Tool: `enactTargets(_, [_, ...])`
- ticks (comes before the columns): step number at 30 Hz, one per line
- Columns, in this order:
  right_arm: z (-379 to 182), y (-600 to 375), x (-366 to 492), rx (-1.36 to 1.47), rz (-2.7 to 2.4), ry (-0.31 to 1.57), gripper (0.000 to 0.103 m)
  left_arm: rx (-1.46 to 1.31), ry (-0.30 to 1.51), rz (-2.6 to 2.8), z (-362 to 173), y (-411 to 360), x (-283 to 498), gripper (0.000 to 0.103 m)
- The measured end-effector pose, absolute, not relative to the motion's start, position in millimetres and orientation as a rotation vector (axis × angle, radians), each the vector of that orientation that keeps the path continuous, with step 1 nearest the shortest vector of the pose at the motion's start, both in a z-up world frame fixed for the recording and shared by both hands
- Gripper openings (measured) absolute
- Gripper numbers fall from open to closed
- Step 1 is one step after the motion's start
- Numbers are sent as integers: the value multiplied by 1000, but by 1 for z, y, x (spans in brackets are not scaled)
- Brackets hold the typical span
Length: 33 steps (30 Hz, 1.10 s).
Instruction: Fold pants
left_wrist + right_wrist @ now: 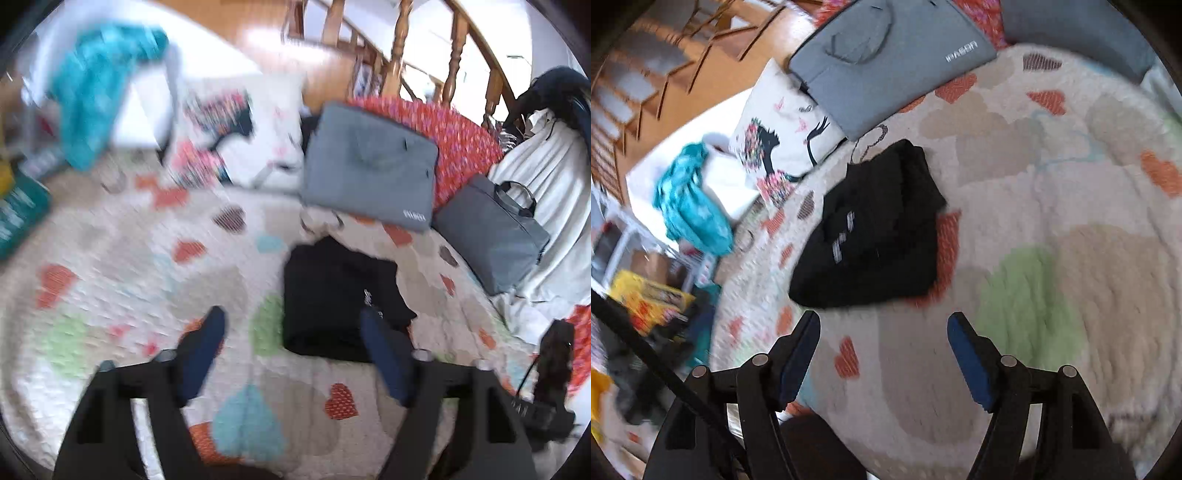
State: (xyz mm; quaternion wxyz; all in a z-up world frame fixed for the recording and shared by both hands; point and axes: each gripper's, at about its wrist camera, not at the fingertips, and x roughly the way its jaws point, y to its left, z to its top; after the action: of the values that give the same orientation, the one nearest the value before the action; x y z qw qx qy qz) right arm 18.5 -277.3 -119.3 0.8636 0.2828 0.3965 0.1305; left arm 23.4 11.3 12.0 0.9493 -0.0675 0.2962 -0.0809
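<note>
The left gripper [293, 319] is held with its fingers apart and nothing between them; the right gripper [884, 323] likewise, fingers spread and empty. The black pants [875, 229] are seen lying folded into a compact stack on the heart-patterned quilt [1052, 258] of the bed, just beyond both sets of fingers. The fold is judged essentially done; if tidying is wanted, loose edges are best pinched low and squared gently.

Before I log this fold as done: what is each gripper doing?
Left gripper: open, holding nothing.
Right gripper: open, holding nothing.
</note>
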Motion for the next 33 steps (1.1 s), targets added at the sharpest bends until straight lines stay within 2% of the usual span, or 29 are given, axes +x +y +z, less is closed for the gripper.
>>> enactTargets(1, [-117, -272, 9, 561, 259, 820, 76, -119, 558, -120, 21, 10, 9, 98])
enactTargets(2, [-115, -269, 2, 540, 248, 811, 76, -110, 532, -95, 26, 8, 2, 100])
enactTargets(9, [-94, -250, -31, 465, 223, 760, 77, -65, 455, 16, 46, 2, -35, 103])
enactTargets(12, [-90, -244, -36, 439, 223, 753, 80, -70, 511, 5, 37, 2, -36, 103])
enactTargets(19, [-100, -239, -39, 440, 218, 794, 80, -126, 688, -62, 8, -3, -30, 103])
enactTargets(33, [-120, -252, -27, 481, 165, 844, 81, -52, 817, -67, -20, -18, -11, 103])
